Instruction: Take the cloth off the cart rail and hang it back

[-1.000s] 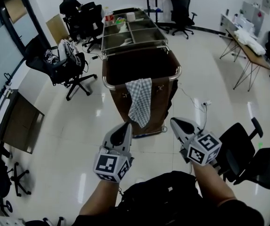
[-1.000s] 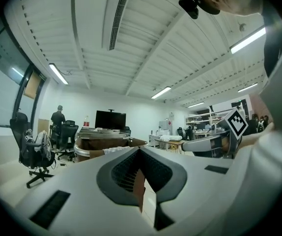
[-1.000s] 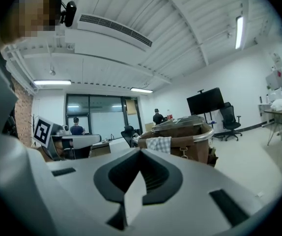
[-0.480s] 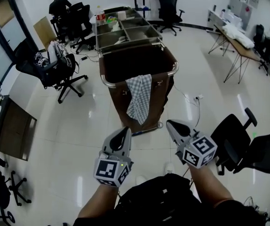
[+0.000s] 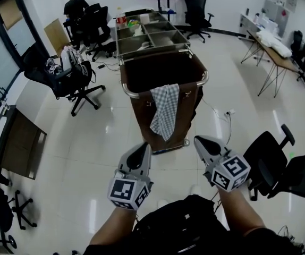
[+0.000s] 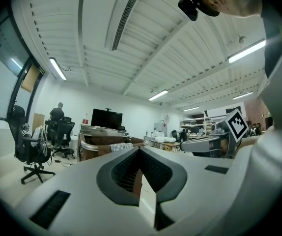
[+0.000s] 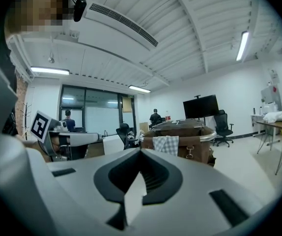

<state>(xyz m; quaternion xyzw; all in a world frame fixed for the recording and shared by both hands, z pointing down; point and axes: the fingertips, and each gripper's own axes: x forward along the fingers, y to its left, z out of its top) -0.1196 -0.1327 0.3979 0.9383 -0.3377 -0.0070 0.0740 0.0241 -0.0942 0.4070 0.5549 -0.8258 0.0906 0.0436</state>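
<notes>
A grey-and-white checked cloth (image 5: 164, 110) hangs over the near chrome rail (image 5: 136, 94) of a brown cart (image 5: 184, 109). The same cloth (image 7: 166, 144) shows small in the right gripper view, draped on the cart's rim, and as a pale strip (image 6: 120, 146) in the left gripper view. My left gripper (image 5: 143, 149) and right gripper (image 5: 198, 141) are held side by side, short of the cart, both shut with nothing in them. Neither touches the cloth.
Steel trays (image 5: 150, 35) sit on the cart's far end. Black office chairs stand to the left (image 5: 67, 77) and near right (image 5: 269, 161). A person (image 5: 75, 7) sits at the back left. A folding table (image 5: 272, 49) is at the right, and a cable and plug (image 5: 228, 113) lie on the floor.
The view has shifted slightly, so the cart and cloth sit a little further right and lower in frame. Both grippers stay shut and held in the same pose.
</notes>
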